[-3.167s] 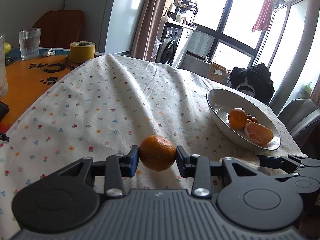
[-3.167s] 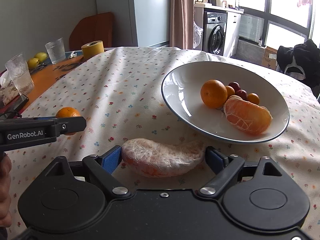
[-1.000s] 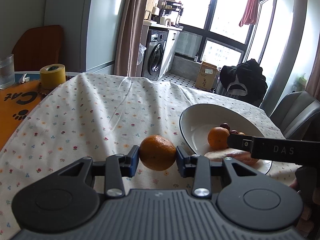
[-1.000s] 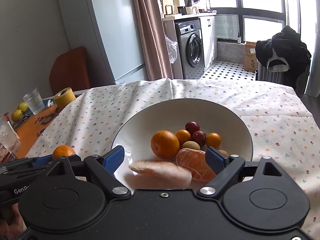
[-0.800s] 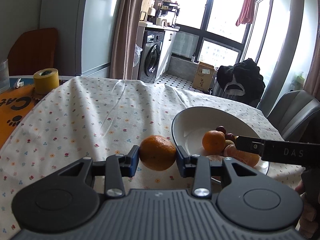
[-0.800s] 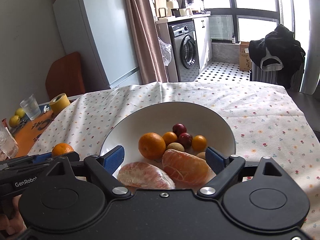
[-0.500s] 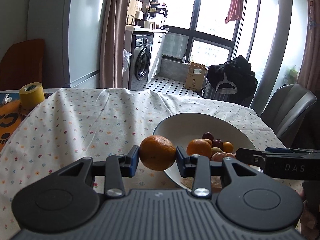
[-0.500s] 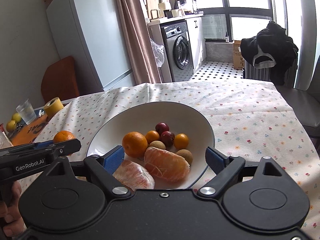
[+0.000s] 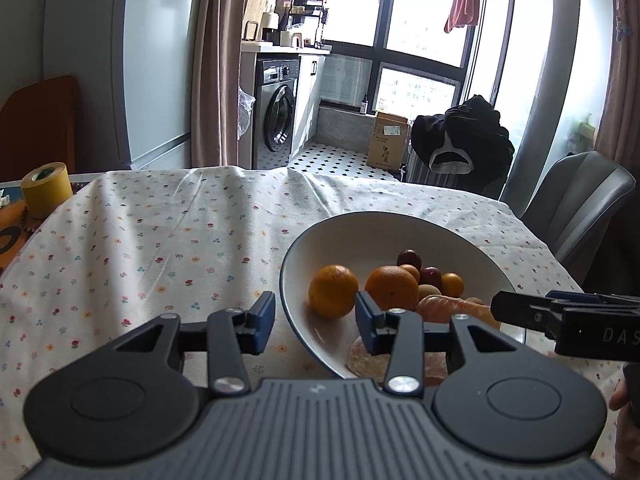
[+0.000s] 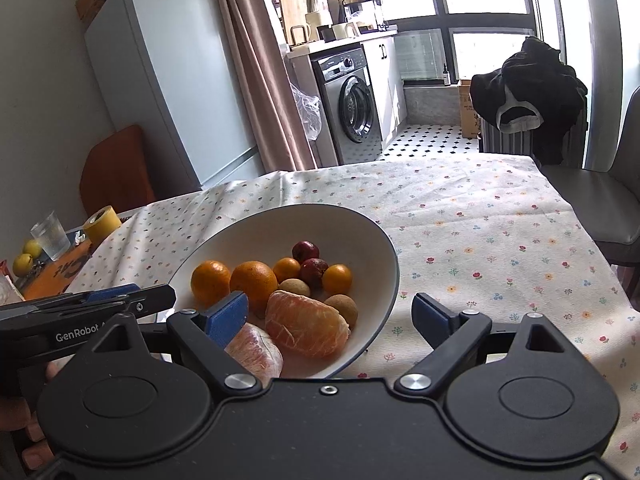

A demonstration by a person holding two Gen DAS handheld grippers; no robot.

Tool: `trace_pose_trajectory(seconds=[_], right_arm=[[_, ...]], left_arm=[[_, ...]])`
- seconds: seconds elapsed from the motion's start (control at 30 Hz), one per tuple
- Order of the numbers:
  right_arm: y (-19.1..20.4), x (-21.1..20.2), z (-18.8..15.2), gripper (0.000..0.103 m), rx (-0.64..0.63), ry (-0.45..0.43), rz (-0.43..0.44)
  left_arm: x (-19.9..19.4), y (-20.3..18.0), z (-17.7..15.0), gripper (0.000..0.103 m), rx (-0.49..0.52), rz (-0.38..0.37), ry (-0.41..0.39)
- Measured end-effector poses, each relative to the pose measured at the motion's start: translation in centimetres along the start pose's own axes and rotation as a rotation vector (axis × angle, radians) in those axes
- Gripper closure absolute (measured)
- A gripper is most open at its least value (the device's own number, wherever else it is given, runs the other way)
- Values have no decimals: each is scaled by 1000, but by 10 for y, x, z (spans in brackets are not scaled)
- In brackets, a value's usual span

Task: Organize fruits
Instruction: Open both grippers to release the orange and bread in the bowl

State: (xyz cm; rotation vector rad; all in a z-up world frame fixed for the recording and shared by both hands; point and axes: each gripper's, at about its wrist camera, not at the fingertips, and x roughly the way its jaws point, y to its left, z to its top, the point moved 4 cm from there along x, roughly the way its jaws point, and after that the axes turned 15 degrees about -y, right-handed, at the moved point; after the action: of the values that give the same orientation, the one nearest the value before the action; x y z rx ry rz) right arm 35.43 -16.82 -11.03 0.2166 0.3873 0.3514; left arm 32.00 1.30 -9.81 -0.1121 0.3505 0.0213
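Left gripper (image 9: 315,322): my jaws stand apart, nothing between the blue pads (image 9: 265,316), fingers level and pointing forward.
Right gripper (image 10: 331,316): my jaws are spread wide and grip nothing, fingers angled slightly downward.
Left hand (image 10: 28,404): wrapped on the handle behind the fingers.
Right hand (image 9: 624,396): only fingertips visible, behind its fingers.

Fruits (image 10: 256,278) lie in bowl (image 10: 384,248) on table (image 10: 480,240); tape roll (image 9: 44,188) perhaps far left.
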Motion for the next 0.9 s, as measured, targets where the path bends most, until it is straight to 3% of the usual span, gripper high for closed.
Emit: trace_pose_trajectory(seconds=[0.3, 0.57, 0.9], right_arm=[[1, -14, 3, 13, 12, -20, 16], [8, -29, 5, 11, -2, -25, 33], [19, -55, 8, 5, -23, -39, 57]], left_arm=[[-19, 1, 3, 45, -7, 13, -12], [-42, 9, 5, 21, -26, 52, -30], [-75, 18, 10, 9, -50, 71, -44]])
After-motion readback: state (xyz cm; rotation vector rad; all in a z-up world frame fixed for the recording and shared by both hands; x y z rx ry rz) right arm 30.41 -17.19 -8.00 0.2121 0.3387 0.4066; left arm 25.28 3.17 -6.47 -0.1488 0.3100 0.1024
